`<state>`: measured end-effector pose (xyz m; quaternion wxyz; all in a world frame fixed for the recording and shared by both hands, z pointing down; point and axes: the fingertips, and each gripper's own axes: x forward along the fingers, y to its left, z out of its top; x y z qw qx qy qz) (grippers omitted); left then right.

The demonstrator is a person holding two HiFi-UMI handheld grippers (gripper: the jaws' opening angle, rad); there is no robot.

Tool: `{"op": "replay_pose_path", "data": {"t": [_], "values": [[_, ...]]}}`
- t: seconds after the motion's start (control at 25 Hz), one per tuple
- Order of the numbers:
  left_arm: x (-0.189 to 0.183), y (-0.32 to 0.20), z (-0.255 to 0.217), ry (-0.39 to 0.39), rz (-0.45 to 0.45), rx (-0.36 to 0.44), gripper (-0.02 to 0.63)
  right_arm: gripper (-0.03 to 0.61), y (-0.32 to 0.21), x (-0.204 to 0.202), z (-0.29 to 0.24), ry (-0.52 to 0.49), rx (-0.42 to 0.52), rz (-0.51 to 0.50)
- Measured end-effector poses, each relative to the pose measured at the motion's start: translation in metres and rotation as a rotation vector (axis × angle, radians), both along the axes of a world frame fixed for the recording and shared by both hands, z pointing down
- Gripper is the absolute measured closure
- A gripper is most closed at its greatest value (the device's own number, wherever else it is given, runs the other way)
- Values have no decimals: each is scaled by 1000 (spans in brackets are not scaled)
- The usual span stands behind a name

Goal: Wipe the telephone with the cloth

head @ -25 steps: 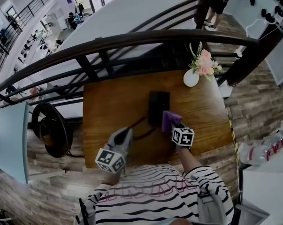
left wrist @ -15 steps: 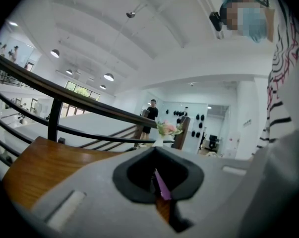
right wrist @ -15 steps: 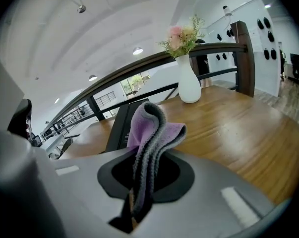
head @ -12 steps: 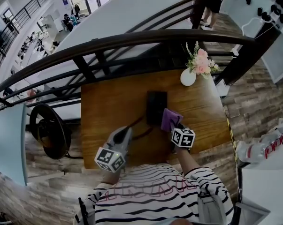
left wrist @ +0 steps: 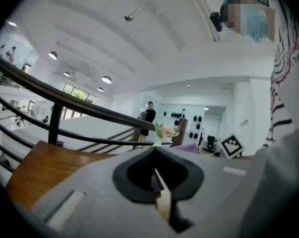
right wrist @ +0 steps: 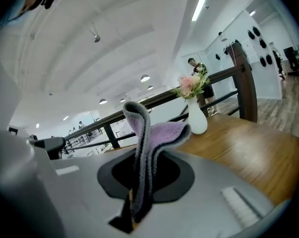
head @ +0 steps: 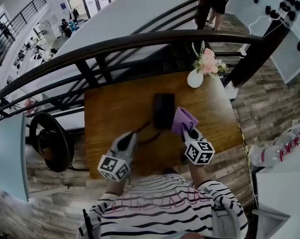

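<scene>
The black telephone point(head: 163, 110) lies flat in the middle of the wooden table point(head: 110, 113), and its dark cord point(head: 146, 133) trails toward the front left. My right gripper point(head: 189, 131) is shut on a purple cloth point(head: 183, 119), which hangs just beside the phone's right edge. In the right gripper view the cloth point(right wrist: 148, 138) stands up folded out of the right gripper point(right wrist: 134, 202). My left gripper point(head: 130, 138) rests low at the table's front left near the cord, shut with nothing in it. In its own view the left gripper point(left wrist: 160, 185) shows its jaws pressed together.
A white vase with pink flowers point(head: 199, 68) stands at the table's back right corner, also the vase point(right wrist: 196, 119) in the right gripper view. A dark railing point(head: 115, 46) runs behind the table. A round black stool point(head: 48, 141) sits to the left, and a person stands far back point(head: 214, 1).
My right gripper has pulled the cloth off the phone's near right corner, to the right and slightly back toward me. The left gripper has barely moved.
</scene>
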<state>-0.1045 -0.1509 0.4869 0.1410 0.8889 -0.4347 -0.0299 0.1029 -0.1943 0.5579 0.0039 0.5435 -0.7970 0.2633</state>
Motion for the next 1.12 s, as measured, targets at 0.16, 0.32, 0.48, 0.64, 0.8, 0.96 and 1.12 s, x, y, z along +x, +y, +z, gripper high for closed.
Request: {"op": "replay_pose_path", "data": {"t": [0.16, 0.32, 0.48, 0.64, 0.8, 0.96, 1.12], "values": [[-5, 14, -6, 3, 22, 13, 612, 543, 30, 1, -26, -50, 41, 34], [-13, 29, -7, 5, 47, 23, 612, 543, 60, -8, -44, -78, 81, 47], [-18, 46, -7, 10, 73, 21, 612, 543, 88, -21, -54, -86, 103, 47], [-25, 62, -8, 13, 95, 21, 612, 543, 111, -34, -58, -80, 116, 47], [-33, 74, -5, 22, 108, 19, 612, 543, 128, -45, -59, -83, 122, 51], [-42, 86, -3, 36, 117, 19, 612, 543, 144, -56, -62, -89, 134, 57], [-46, 97, 0, 46, 129, 14, 612, 543, 156, -64, -64, -91, 143, 61]]}}
